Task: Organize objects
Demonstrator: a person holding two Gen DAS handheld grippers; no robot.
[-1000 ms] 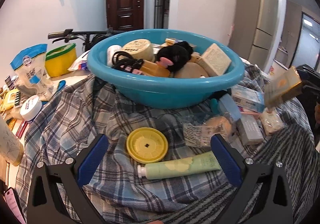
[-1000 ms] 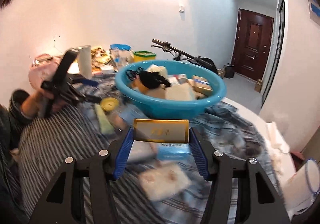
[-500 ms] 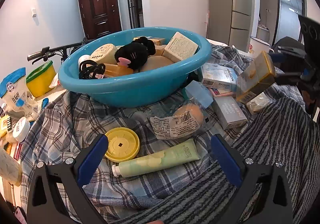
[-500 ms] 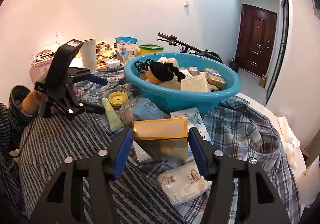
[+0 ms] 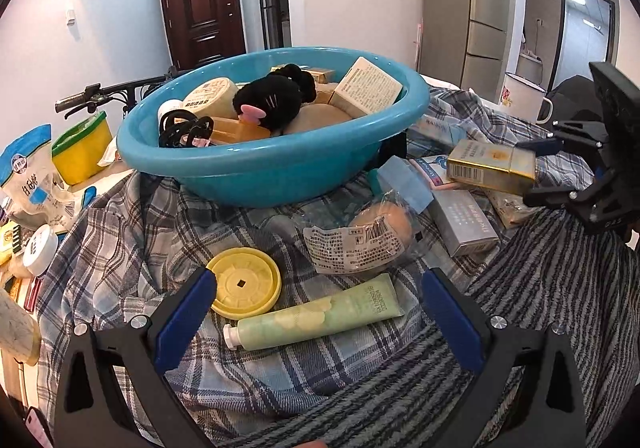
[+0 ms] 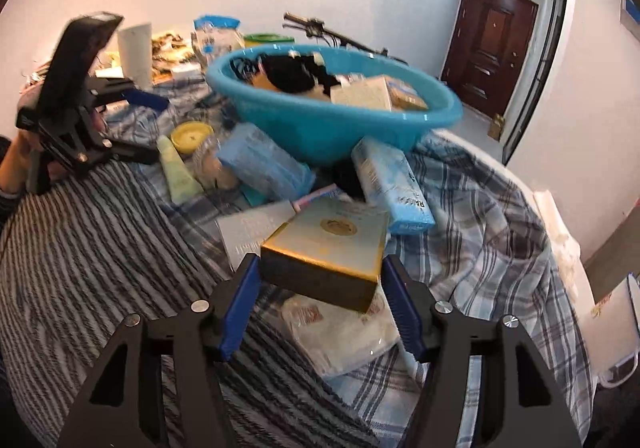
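Gold rectangular cardboard box (image 6: 326,248) sits between the right gripper (image 6: 320,304)'s blue pads as its jaws open, gaps showing on both sides, just ahead of a round turquoise plastic basin (image 6: 320,127). Beyond it, the left gripper (image 5: 316,312) gapes empty over a pale green squeeze tube (image 5: 316,318).

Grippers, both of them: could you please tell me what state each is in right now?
Left gripper: open, holding nothing.
Right gripper: opening, with the gold box between its fingers, apparently being released.
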